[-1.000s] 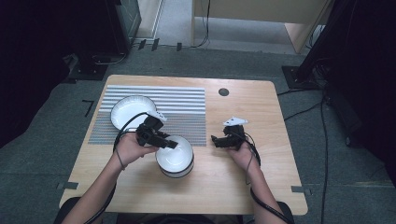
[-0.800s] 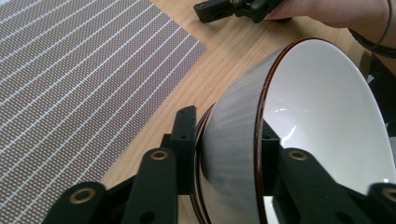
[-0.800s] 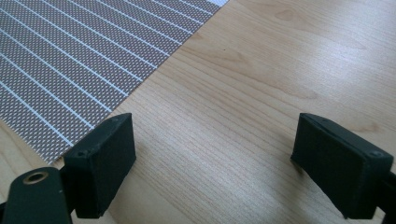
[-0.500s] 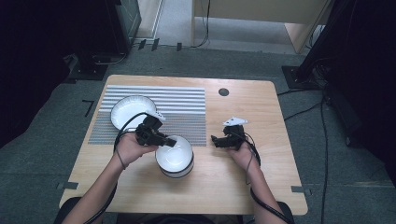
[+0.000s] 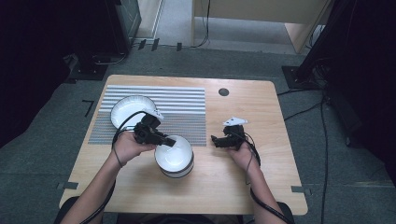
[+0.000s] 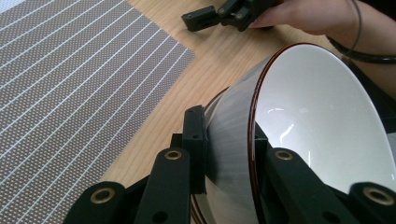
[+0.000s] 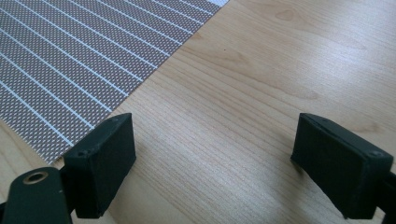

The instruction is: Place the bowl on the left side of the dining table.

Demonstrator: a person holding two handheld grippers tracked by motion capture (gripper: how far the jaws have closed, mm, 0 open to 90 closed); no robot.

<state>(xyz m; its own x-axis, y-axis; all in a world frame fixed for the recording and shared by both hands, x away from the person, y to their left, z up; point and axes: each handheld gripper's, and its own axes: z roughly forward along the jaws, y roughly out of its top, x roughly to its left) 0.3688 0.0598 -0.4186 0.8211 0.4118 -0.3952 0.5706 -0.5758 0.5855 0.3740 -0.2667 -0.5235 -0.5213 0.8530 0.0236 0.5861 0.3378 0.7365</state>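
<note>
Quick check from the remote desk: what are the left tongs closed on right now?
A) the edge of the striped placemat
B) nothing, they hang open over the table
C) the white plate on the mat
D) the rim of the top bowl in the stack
D: in the left gripper view the left tongs pinch the wall of the top bowl, one jaw outside and one inside its rim.

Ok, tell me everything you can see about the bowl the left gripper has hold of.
The bowl is white and glossy inside, with a thin dark rim and a grey ribbed outer wall; it looks ceramic. It appears to sit on top of a second bowl on the bare wooden table, just off the striped mat. The left gripper is shut on its wall, one jaw outside, one inside.
</note>
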